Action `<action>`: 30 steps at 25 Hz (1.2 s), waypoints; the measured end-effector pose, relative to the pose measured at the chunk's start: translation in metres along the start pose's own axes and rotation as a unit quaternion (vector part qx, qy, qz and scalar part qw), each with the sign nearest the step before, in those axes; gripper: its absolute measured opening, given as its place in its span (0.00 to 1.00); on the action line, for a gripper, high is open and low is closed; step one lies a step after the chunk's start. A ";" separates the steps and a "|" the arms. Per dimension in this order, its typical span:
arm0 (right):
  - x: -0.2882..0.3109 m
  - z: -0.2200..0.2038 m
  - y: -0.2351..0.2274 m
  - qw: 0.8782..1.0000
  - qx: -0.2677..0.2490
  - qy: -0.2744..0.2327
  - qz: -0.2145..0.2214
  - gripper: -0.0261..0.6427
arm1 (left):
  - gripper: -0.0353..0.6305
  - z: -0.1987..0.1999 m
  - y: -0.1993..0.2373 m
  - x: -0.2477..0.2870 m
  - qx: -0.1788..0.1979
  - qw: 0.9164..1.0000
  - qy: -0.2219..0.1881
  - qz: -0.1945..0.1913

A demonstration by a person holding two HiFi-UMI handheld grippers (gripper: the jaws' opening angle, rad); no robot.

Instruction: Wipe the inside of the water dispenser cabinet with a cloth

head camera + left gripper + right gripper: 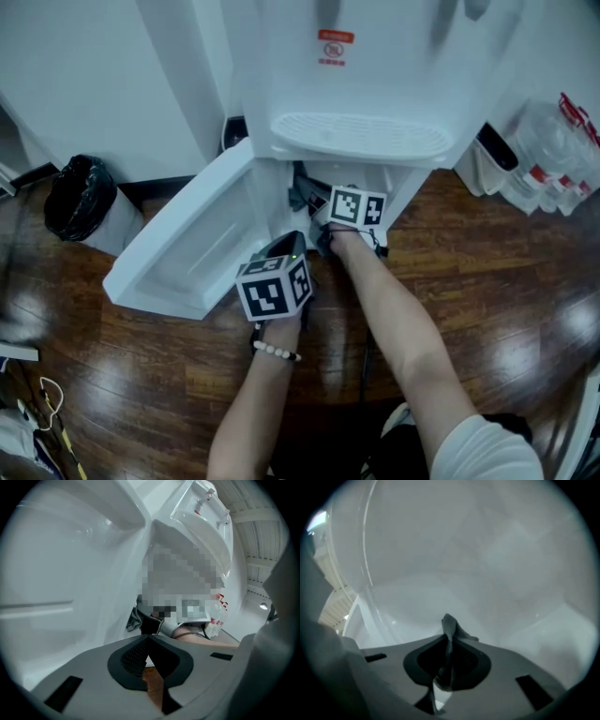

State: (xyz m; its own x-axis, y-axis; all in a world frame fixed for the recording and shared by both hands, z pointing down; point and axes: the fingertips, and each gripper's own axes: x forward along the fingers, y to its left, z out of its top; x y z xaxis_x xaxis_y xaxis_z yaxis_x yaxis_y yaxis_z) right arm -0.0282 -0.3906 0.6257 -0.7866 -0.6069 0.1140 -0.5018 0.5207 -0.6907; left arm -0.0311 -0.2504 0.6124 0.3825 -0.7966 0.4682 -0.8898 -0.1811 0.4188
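Note:
The white water dispenser (356, 84) stands on the wood floor with its lower cabinet door (187, 244) swung open to the left. My right gripper (314, 199) reaches into the cabinet opening and is shut on a grey cloth (449, 626), held close to the white inner wall (487, 564). The cloth (302, 192) shows at the opening's left edge, and in the left gripper view the cloth (134, 619) hangs beside the door. My left gripper (147, 638) is shut with nothing in it and hovers just outside the cabinet, next to the door (56, 588).
A black-bagged bin (80, 199) stands left of the dispenser. At the right are a white bin (492, 155) and a pack of water bottles (553, 155). Cables (42, 398) lie at the lower left.

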 end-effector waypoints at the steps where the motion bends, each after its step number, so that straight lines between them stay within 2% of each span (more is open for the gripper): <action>1: 0.002 -0.011 -0.005 1.000 0.014 0.012 -0.005 0.09 | 0.05 -0.002 0.001 0.001 -0.002 1.000 0.001 0.000; 5: 0.006 -0.050 -0.029 0.995 0.068 0.059 -0.039 0.09 | 0.05 -0.006 0.004 0.002 -0.006 1.000 0.005 0.002; 8: 0.006 -0.074 -0.043 0.988 0.066 0.118 -0.081 0.08 | 0.05 -0.009 0.006 0.001 -0.008 1.000 0.006 0.002; 10: 0.004 -0.082 -0.042 0.985 0.069 0.130 -0.087 0.09 | 0.05 -0.011 0.008 0.001 -0.011 1.000 0.008 0.002; 12: 0.001 -0.076 -0.034 0.989 0.089 0.103 -0.064 0.08 | 0.05 -0.012 0.010 0.000 -0.018 1.000 0.007 0.001; 15: -0.009 -0.049 -0.010 0.992 0.121 0.028 -0.004 0.08 | 0.05 -0.013 0.012 -0.003 -0.023 1.000 0.003 0.002; 19: -0.021 -0.006 0.025 0.992 0.108 -0.038 0.043 0.08 | 0.05 -0.012 0.005 -0.009 -0.024 1.000 -0.004 -0.001; 25: -0.025 0.040 0.076 0.990 0.083 -0.061 0.094 0.08 | 0.05 -0.008 -0.014 -0.020 -0.008 1.000 -0.019 -0.017; 30: -0.032 0.067 0.097 0.988 0.031 -0.083 0.123 0.08 | 0.05 -0.001 -0.008 -0.029 -0.009 0.999 -0.028 -0.015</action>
State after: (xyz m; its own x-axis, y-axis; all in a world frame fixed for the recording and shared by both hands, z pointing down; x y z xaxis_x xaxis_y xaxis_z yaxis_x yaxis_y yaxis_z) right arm -0.0273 -0.3605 0.5072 -0.8096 -0.5592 -0.1784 -0.2756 0.6304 -0.7257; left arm -0.0349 -0.2248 0.5961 0.3935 -0.8220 0.4117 -0.8735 -0.1946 0.4463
